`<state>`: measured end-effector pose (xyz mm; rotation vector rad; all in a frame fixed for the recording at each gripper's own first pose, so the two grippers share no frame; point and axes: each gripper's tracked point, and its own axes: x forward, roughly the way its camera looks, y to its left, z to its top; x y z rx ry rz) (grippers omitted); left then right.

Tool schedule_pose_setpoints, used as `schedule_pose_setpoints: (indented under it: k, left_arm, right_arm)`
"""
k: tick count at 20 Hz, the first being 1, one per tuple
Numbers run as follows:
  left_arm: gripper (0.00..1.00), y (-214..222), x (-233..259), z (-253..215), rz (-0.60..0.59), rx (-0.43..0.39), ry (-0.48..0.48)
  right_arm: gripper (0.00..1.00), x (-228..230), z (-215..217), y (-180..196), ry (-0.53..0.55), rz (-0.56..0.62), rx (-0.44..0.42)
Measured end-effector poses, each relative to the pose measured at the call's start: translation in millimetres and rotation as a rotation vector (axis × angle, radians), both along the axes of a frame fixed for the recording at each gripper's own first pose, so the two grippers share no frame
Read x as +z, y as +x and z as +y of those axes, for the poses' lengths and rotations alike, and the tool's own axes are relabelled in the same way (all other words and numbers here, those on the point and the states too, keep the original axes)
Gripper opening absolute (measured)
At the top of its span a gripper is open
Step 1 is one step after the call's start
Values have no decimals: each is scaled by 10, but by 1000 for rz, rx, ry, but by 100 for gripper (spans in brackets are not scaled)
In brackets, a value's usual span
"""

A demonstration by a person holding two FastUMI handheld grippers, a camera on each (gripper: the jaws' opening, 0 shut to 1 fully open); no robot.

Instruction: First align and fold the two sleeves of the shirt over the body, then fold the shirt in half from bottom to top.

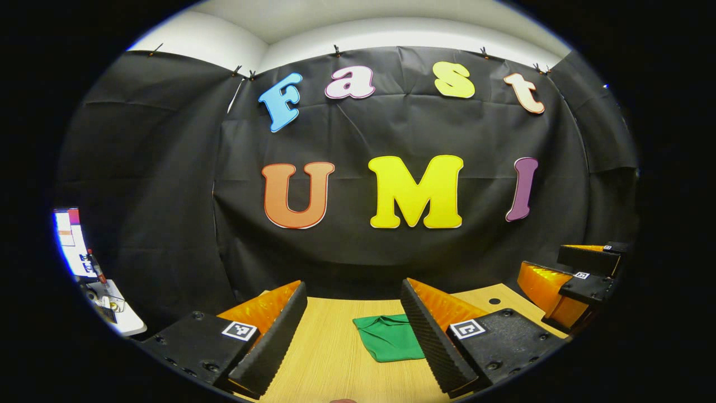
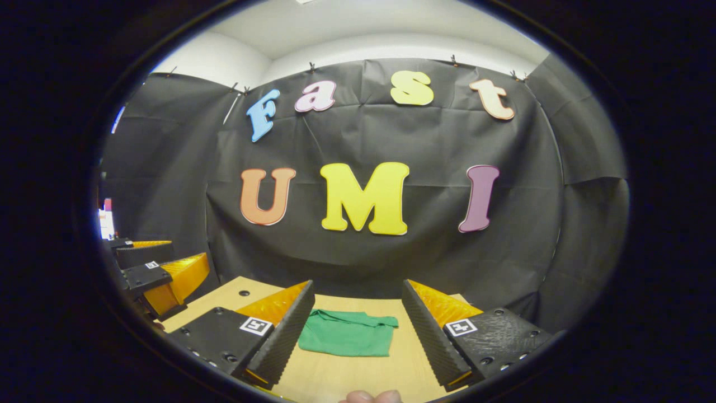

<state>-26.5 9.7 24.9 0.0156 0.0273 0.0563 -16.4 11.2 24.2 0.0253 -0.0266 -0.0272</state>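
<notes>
Just one folded green shirt (image 2: 347, 334)

Black cloth wall (image 1: 391, 140) hangs across the back of the booth, creased, clipped along its top edge with small clips (image 1: 337, 50). More black cloth wraps both sides. Above it a white wall (image 2: 391, 45) and white ceiling (image 2: 335, 17), evenly lit. Light wood-grain bench (image 1: 330, 358) at the bottom, running up to the cloth; a small dark round hole (image 1: 494, 301) near its far corner. In the left gripper view, far left: a bright lit screen (image 1: 70, 240) with a white surface (image 1: 126, 319) below it carrying small clutter, too small to tell.
</notes>
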Motion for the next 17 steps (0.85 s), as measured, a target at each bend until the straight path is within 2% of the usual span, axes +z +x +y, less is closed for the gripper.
schedule_pose_setpoints:
  k: [17]
  left_arm:
    - [100, -22, 54, -93, -9, 0, -2]
  right_arm:
    - [96, 34, -130, 3, 9, -10, 4]
